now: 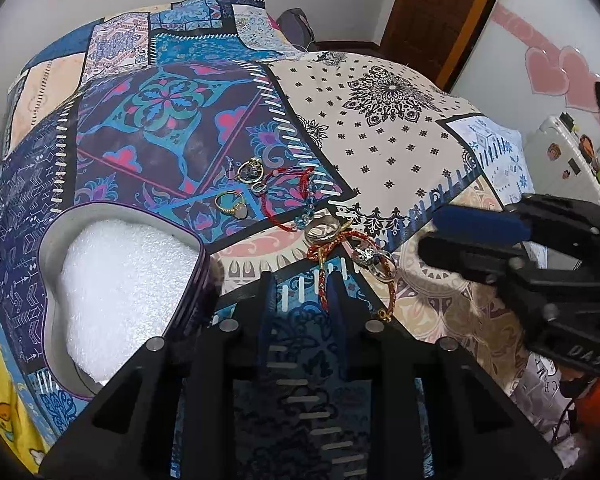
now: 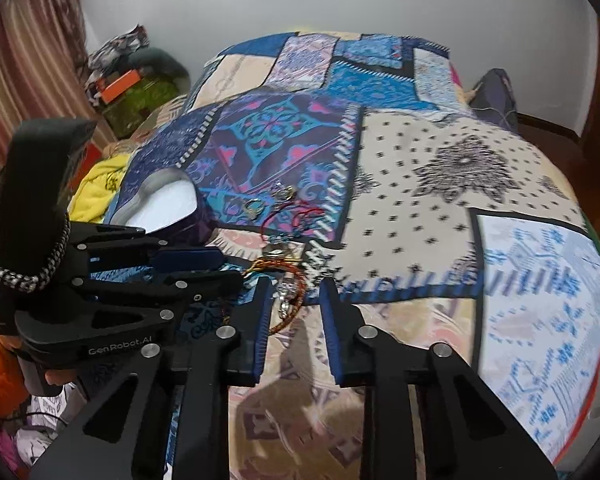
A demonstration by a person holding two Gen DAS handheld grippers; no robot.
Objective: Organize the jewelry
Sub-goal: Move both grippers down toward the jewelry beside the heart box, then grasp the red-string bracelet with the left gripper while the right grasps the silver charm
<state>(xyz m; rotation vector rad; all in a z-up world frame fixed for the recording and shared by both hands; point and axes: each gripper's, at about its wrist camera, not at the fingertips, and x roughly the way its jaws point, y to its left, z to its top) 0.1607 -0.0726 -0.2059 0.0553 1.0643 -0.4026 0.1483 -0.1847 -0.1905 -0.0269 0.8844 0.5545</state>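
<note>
Jewelry lies scattered on a patchwork bedspread (image 1: 380,120). A heart-shaped box (image 1: 116,280) with white foam sits at the left; it also shows in the right wrist view (image 2: 168,204). Beyond it lie a gold ring (image 1: 232,204), a gold pendant (image 1: 250,170), a red cord bracelet (image 1: 288,196), a silver ring (image 1: 320,232), and a red-gold braided bracelet (image 1: 328,276) with silver charms (image 1: 370,258). My left gripper (image 1: 302,284) is open, its tips around the braided bracelet's near end. My right gripper (image 2: 296,292) is open over the braided bracelet (image 2: 288,300).
The bed fills both views. A yellow cloth (image 2: 100,184) and clutter (image 2: 132,80) lie off the bed's left side. A wooden door (image 1: 436,12) and a white appliance (image 1: 564,152) stand at the right.
</note>
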